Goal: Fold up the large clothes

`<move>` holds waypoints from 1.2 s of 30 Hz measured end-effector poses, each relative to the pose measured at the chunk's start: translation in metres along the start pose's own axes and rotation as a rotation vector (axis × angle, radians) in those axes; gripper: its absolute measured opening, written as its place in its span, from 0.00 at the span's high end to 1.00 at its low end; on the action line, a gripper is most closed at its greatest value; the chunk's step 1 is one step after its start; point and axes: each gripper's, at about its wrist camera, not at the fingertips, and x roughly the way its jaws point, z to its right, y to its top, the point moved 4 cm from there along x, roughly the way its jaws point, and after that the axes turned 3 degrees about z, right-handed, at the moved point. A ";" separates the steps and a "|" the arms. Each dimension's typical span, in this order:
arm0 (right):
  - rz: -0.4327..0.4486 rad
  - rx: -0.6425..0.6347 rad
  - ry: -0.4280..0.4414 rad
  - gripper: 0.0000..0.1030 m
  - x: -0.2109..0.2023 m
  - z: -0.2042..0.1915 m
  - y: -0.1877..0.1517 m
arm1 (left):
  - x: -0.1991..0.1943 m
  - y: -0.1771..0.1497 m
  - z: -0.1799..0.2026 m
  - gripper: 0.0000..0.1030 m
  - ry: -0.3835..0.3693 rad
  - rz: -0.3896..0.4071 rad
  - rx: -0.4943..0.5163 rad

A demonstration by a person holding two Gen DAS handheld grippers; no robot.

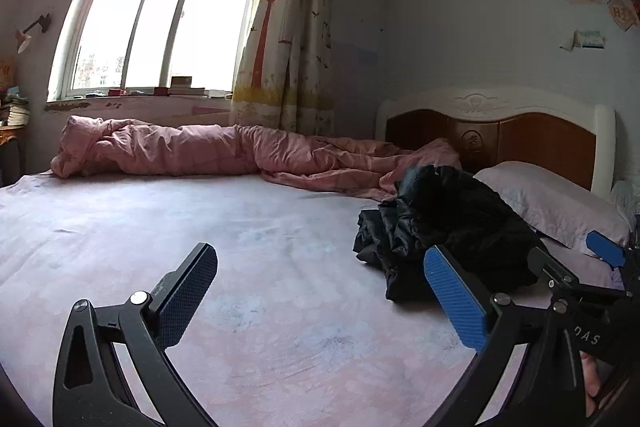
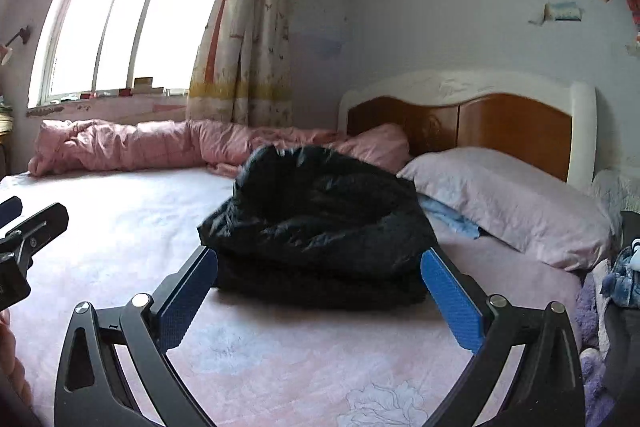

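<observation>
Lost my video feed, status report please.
Both tongs, left and right, open, empty. Black jacket bunched on bed. Pillow beside it.

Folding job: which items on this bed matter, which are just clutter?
Belongs to the job:
- black puffy jacket, bunched on the bed sheet
- left gripper, open, empty
- right gripper, open, just short of the jacket

Just lying about:
- pink quilt
- pillow
- blue cloth beside the pillow
- curtain
</observation>
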 end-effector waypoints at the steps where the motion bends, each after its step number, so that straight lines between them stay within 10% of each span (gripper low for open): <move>1: 0.001 -0.003 0.001 0.00 -0.001 -0.001 0.000 | 0.000 0.000 0.000 0.00 0.002 0.002 0.001; 36: 0.008 -0.034 0.003 0.00 -0.001 -0.010 0.003 | 0.005 -0.001 0.004 0.00 0.019 -0.023 0.027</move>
